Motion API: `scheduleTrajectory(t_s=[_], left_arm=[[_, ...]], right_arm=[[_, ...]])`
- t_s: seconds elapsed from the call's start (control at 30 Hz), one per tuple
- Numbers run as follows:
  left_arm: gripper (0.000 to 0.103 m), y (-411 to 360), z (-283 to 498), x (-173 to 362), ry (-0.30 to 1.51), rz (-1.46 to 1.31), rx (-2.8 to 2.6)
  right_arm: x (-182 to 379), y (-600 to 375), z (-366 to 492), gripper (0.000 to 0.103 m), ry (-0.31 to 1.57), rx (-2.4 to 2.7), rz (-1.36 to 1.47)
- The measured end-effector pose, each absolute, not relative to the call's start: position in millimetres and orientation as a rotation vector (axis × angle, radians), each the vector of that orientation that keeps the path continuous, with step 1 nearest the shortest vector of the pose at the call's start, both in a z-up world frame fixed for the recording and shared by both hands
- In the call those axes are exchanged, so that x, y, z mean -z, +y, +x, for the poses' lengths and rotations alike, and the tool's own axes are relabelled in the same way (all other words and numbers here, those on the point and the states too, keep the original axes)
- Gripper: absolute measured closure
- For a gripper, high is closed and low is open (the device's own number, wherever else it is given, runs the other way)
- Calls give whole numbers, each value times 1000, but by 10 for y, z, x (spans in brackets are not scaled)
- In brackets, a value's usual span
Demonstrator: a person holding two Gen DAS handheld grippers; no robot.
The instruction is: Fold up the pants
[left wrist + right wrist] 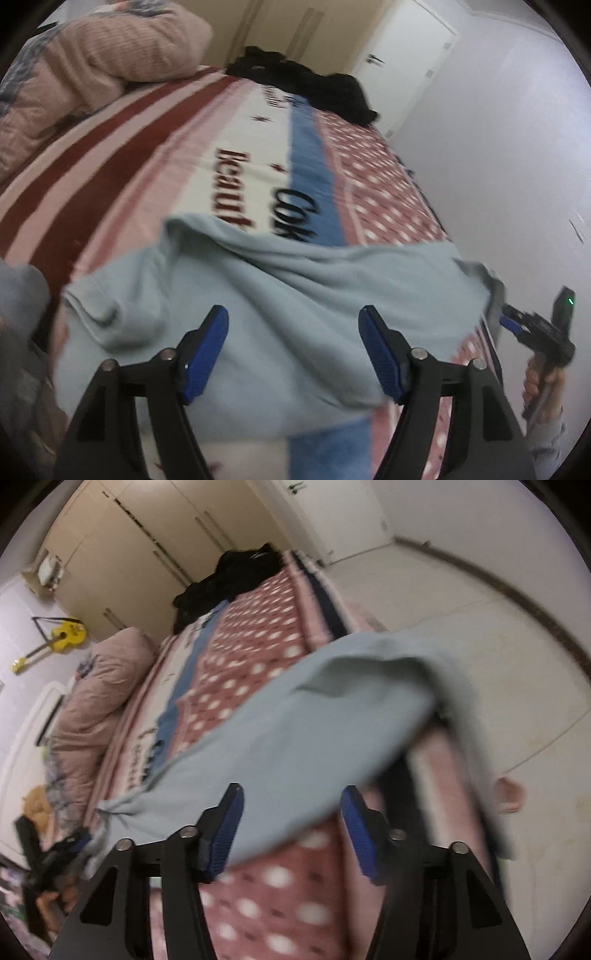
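On the near end of the bedspread (155, 155), the pale blue pants (280, 295) are lying rumpled, part draping off the right edge, with left gripper (293, 350) and right gripper (291, 830) both hovering wide, holding nothing, probably lining up a regrasp.

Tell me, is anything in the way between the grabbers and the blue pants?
Nothing visible is. The left gripper and right gripper both stand open right over the light blue pants on the bed blanket. The black clothes lie far off at the other end.

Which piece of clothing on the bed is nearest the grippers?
The light blue pants, spread just ahead of both grippers; the black clothes pile lies at the bed's far end.
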State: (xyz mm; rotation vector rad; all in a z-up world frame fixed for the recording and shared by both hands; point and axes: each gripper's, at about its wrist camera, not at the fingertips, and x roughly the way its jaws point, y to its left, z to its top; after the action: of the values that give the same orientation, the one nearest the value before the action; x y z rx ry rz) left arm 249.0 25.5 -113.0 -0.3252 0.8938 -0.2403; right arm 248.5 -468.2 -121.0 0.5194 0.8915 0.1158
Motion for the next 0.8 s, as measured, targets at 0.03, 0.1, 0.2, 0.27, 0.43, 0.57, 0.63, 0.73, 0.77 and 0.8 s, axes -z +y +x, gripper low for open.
scheduleTrajectory(t_s=[0.03,0.1,0.2,0.27,0.43,0.57,0.63,0.73,0.77,0.8], left_arm=[[34,185,2443,1118,889,-313,257],[34,23,2381,1112,886,-284,291],[34,-234,2345,1125,885,-238,344],[34,-342,2349,1152,891,-213,352],[34,-492,2431,1249,909,-187,348],[34,-540,2525,1322,914,-169,328],[34,-543,2566,1342,912,-157,315],[34,-534,2645,1390,915,-146,297],[34,-526,2668,1409,918,-147,294],[34,-525,2688,1424,920,-147,292]], right_arm=[[1216,-4754,2438,46,890,-85,500],[1240,-4906,2364,45,889,-15,454],[1338,-5084,2378,38,910,64,378],[1439,-5150,2458,36,936,90,334],[1657,-5245,2702,47,966,151,262],[1657,-5344,2859,101,971,140,283],[1527,-5366,2915,103,934,144,243],[1299,-5458,3036,103,907,142,229],[1201,-5500,3110,103,906,149,217],[1140,-5519,3176,103,911,155,209]])
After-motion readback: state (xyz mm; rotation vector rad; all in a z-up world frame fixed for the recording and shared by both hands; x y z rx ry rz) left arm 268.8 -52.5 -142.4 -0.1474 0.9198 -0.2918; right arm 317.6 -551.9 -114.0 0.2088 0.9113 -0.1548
